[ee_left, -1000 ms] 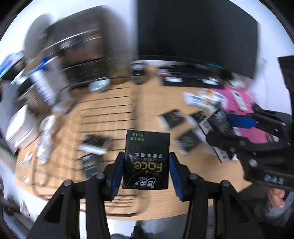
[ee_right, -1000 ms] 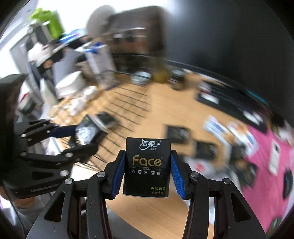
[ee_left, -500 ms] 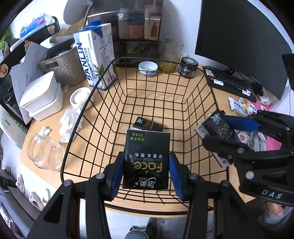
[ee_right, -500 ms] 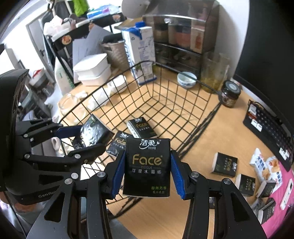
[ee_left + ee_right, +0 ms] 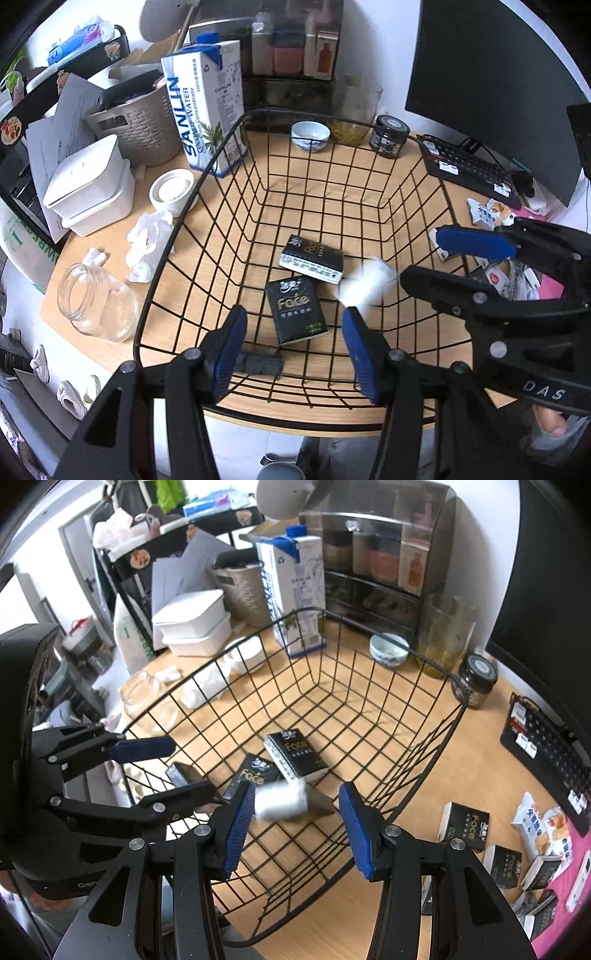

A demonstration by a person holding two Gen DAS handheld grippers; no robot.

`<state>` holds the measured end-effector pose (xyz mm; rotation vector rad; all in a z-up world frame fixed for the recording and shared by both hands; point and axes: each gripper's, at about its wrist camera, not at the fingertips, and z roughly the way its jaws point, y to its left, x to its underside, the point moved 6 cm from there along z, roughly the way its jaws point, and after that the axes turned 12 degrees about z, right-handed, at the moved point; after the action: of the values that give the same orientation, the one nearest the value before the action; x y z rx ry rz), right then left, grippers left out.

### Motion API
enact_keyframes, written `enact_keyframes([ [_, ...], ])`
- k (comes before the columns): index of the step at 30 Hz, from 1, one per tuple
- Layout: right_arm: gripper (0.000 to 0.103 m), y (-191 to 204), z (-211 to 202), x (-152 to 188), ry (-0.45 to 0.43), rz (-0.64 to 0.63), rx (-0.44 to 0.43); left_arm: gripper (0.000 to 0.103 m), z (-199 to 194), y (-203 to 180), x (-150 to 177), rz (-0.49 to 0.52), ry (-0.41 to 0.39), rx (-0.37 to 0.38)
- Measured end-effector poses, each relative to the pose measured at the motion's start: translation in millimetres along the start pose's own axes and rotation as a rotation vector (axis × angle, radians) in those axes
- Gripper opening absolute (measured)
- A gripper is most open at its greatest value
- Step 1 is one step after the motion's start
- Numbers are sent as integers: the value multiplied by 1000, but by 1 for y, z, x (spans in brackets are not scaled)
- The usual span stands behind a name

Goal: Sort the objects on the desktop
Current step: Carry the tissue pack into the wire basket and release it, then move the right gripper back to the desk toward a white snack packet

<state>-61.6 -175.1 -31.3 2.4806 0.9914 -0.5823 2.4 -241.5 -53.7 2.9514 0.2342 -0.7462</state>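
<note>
Both grippers hover open over a black wire basket (image 5: pixel 236 133) on the wooden desk. My left gripper (image 5: pixel 293 350) is empty; a blurred black tissue pack (image 5: pixel 258 363) drops just below its left finger. My right gripper (image 5: pixel 297 825) is empty too; a blurred pack (image 5: pixel 282 801) falls between its fingers and also shows in the left wrist view (image 5: pixel 364 286). Two black "Face" tissue packs (image 5: pixel 299 310) (image 5: pixel 312 258) lie on the basket floor. The right gripper shows in the left wrist view (image 5: pixel 424 258), and the left gripper in the right wrist view (image 5: pixel 184 764).
More black tissue packs (image 5: pixel 463 825) and snack packets (image 5: pixel 535 821) lie on the desk right of the basket, beside a keyboard (image 5: pixel 469 170). Behind the basket stand a water carton (image 5: pixel 207 107), a bowl (image 5: pixel 310 134), a jar (image 5: pixel 389 134) and a monitor (image 5: pixel 491 85). A glass jar (image 5: pixel 92 301) and white boxes (image 5: pixel 88 192) sit left.
Both grippers opened and let go of their tissue packs, which are dropping into the basket. The left pack has fallen out from between the fingers; the right pack is in mid-fall.
</note>
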Motion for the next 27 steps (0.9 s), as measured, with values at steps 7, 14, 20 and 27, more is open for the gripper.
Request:
enact_keyframes([
  [7, 48, -25, -34, 5, -37, 36, 19, 59, -16, -30, -11, 44, -31, 16],
  [14, 48, -115, -85, 40, -69, 174, 147, 59, -24, -111, -32, 176, -53, 84],
  [20, 49, -215, -115, 100, -46, 355, 266, 60, -4, -215, -43, 351, -16, 192],
  [27, 49, -300, -112, 170, 38, 539, 322, 60, 36, -292, -30, 485, 74, 253],
])
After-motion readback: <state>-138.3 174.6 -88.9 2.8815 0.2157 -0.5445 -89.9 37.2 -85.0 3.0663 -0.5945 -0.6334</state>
